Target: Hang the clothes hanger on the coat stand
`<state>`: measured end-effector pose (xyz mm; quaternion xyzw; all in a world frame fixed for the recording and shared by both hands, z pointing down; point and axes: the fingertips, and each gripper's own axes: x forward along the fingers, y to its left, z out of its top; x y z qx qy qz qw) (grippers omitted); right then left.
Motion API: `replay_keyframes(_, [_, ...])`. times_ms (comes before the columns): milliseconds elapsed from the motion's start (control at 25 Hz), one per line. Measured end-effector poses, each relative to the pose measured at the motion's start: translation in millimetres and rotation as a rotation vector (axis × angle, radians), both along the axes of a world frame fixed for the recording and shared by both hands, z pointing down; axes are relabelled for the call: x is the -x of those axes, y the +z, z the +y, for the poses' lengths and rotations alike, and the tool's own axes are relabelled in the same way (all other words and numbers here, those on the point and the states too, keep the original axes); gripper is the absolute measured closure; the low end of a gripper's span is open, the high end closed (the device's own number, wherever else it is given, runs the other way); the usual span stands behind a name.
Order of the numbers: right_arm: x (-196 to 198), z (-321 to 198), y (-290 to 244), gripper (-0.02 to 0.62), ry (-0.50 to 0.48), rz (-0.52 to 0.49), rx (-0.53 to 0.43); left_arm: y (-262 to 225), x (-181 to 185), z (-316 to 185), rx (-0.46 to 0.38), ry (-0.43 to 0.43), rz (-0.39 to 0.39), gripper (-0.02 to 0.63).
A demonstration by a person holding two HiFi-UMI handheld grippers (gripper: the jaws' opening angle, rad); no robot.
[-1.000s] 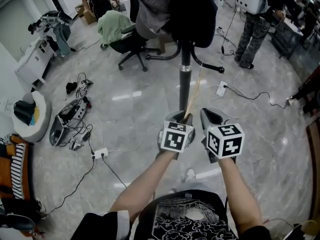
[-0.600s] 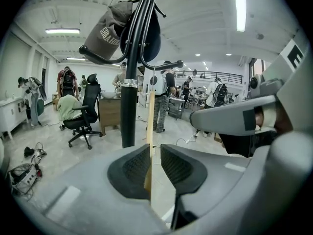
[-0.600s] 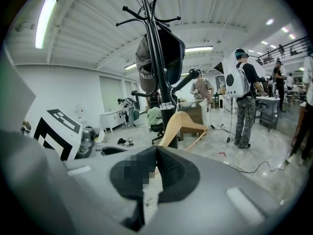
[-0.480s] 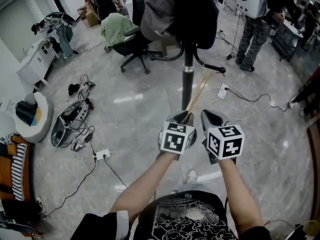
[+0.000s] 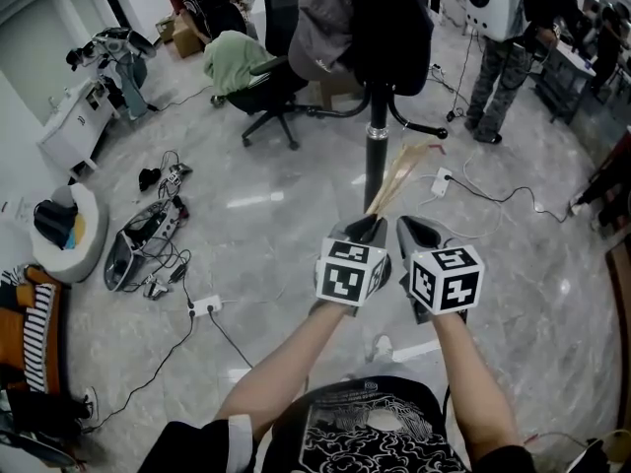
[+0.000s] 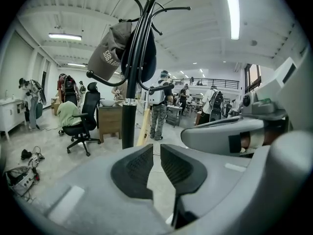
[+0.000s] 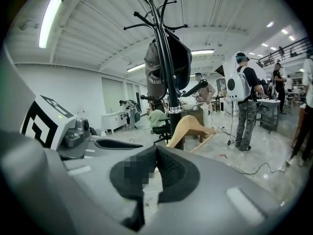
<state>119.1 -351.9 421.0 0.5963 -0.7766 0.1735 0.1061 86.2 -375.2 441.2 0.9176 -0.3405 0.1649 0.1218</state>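
Transport step: we hold hanger clamped in left gripper, just near of coat stand pole, well below hooks. Right gripper jaws together, empty. Next, likely: raise hanger, catch free arm.

"What's this one wearing?"

"A black T-shirt with a white swirling print on the chest. The short left sleeve, at seven o'clock in the head view, ends in a white band."

"And the tools?"

"The left gripper and right gripper are grey moulded shells with dark, textured jaws. At six o'clock behind each sits a white cube with black square markers, the left cube and the right cube."
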Motion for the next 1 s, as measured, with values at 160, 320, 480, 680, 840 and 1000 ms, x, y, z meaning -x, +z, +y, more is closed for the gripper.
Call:
replay_keyframes(160, [7.7,12.2,-2.6,0.595,0.003,0.0,-0.011,-9.4,5.0,14.1,-0.019,0.009,0.013,0.555])
replay_keyframes(320, [10.9,21.0,-5.6,0.595,0.009,0.001,-0.02,-17.9,7.2,23.9,-0.035,0.015,0.025,0.555])
replay_keyframes(480, [14.1,30.8,-11.0,0.595,0.015,0.0,-0.03,-27.8,8.7,35.2,-0.052,0.025,0.042,0.558])
replay_keyframes(680, [18.0,39.0,-15.9,0.595,0.021,-0.003,-0.043,-35.4,12.3,44.8,-0.07,0.031,0.055,0.584])
replay_keyframes(840, [22.7,48.6,-20.9,0.595,0.022,-0.005,-0.055,-41.0,15.4,56.5,-0.083,0.042,0.059,0.598])
replay_keyframes(1000, [25.2,54.4,-22.3,0.595,0.02,-0.001,-0.058,-44.3,15.0,64.2,-0.094,0.056,0.061,0.6])
